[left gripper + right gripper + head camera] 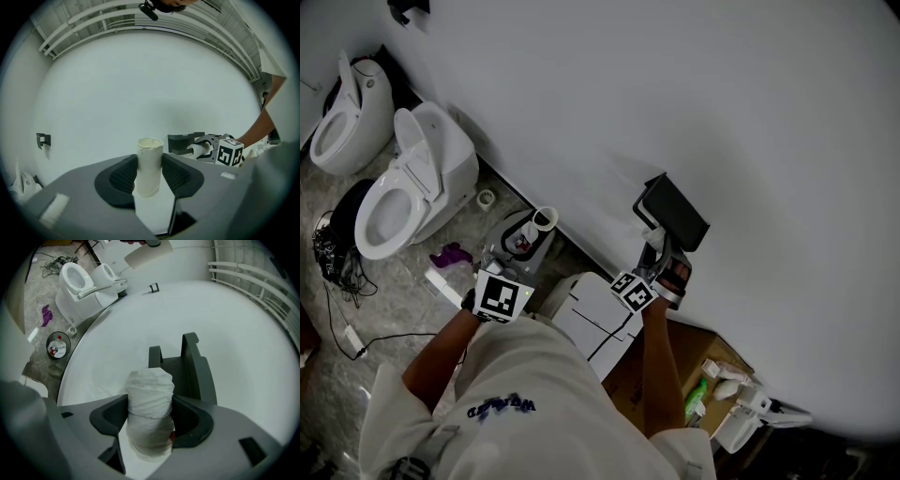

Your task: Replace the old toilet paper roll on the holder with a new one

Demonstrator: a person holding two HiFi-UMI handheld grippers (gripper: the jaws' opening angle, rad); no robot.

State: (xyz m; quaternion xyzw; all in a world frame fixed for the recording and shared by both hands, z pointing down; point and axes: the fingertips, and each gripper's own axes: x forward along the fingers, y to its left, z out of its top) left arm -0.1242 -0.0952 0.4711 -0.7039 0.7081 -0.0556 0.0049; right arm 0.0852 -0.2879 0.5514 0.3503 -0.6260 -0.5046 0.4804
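Toilet paper roll [150,390], white, crumpled and slim: in the right gripper view it stands between the jaws of the right gripper [150,417], which are closed on its sides, and its top rises past the pads. The black plastic wall holder [187,366] is straight ahead, just behind the roll. Two white ceramic toilets [96,296] are far off to the upper left.

In the left gripper view the left gripper [149,180] clamps a cream cardboard tube [150,157] upright, both pads pressing on it. The right gripper [205,149] and the holder [183,140] lie ahead to the right, against the plain white wall [140,84].

In the head view the right gripper [659,255] reaches up to the holder [673,212]. The left gripper [534,234] holds the tube [546,219] well to the left of it. Blue lettering on the person's white shirt [525,375] is too warped to read. Each marker cube [500,296] shows only black-and-white squares.
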